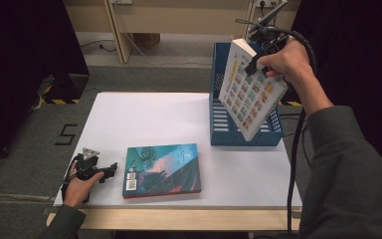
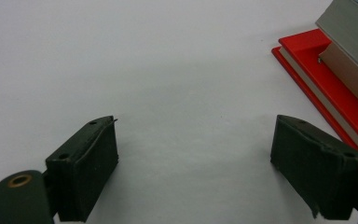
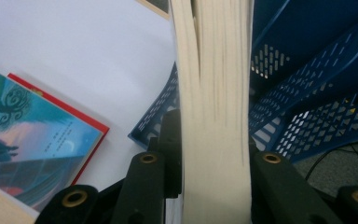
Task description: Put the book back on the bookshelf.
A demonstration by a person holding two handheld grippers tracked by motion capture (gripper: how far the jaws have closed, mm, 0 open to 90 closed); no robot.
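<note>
— What are the right gripper's (image 1: 255, 63) fingers (image 3: 161, 154) doing?
— Clamped on the white book (image 1: 249, 89), one each side of its page block — it hangs tilted in the air, its lower corner over the blue rack (image 1: 219, 84) at the table's (image 1: 144, 117) far right.
— And the left gripper (image 1: 110, 168)?
— Fingers (image 2: 88, 163) wide apart, nothing between them, low over the table's near-left corner, just beside the teal book (image 1: 162, 169), which lies flat.
</note>
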